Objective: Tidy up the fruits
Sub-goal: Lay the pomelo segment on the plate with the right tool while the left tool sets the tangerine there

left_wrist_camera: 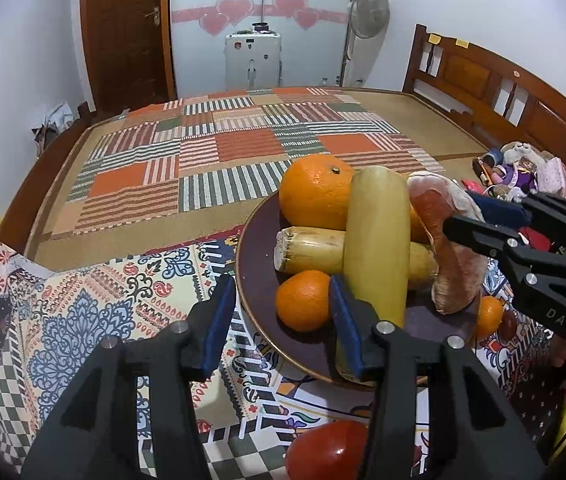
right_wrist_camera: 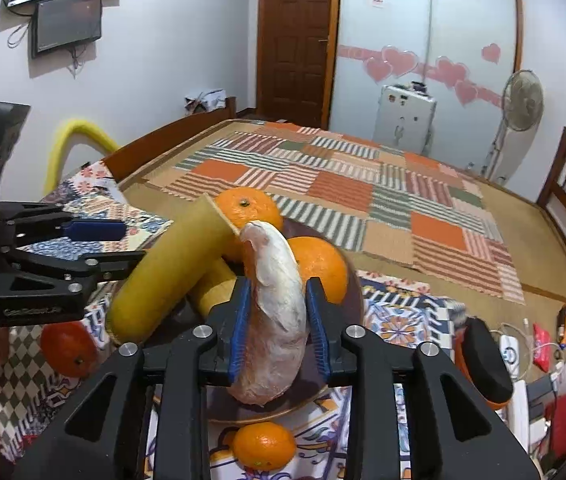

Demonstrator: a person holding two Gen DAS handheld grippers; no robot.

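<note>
1. Left wrist view: the left gripper [left_wrist_camera: 279,320] is sitting wide, its blue pads spread with nothing between them; its right finger [left_wrist_camera: 346,322] is lying just in front of the long yellow stalk [left_wrist_camera: 377,240] without pinching it.
2. The dark plate [left_wrist_camera: 259,280] is resting on the patterned cloth [left_wrist_camera: 83,300] and is filling the centre of the view, from about 9 o'clock to 3 o'clock.
3. On the plate, a large orange [left_wrist_camera: 315,192] is sitting at 12 o'clock, a short cut stalk [left_wrist_camera: 311,250] is lying crosswise under the long one, and a small orange [left_wrist_camera: 303,300] is sitting at 6 o'clock, just beside the left gripper's right finger.
4. The pomelo wedge [left_wrist_camera: 449,252] is leaning at the plate's 3 o'clock side, where the right gripper [left_wrist_camera: 479,228] is reaching in; its hold cannot be told from here.
5. A red tomato [left_wrist_camera: 327,450] is lying on the cloth at 6 o'clock, off the plate, and a tangerine [left_wrist_camera: 489,316] is peeking out past the plate's rim at 4 o'clock.
6. Right wrist view: the right gripper [right_wrist_camera: 279,320] is clamping the pomelo wedge [right_wrist_camera: 279,320] upright between both blue pads, over the plate [right_wrist_camera: 347,280].
7. The long yellow stalk [right_wrist_camera: 171,272] is slanting toward 10 o'clock, oranges [right_wrist_camera: 319,264] are sitting behind the wedge, and the left gripper [right_wrist_camera: 95,246] is hanging spread at 9 o'clock.
8. The tangerine [right_wrist_camera: 264,446] is lying on the cloth at 6 o'clock; the tomato [right_wrist_camera: 69,348] is lying at 8 o'clock.
</note>
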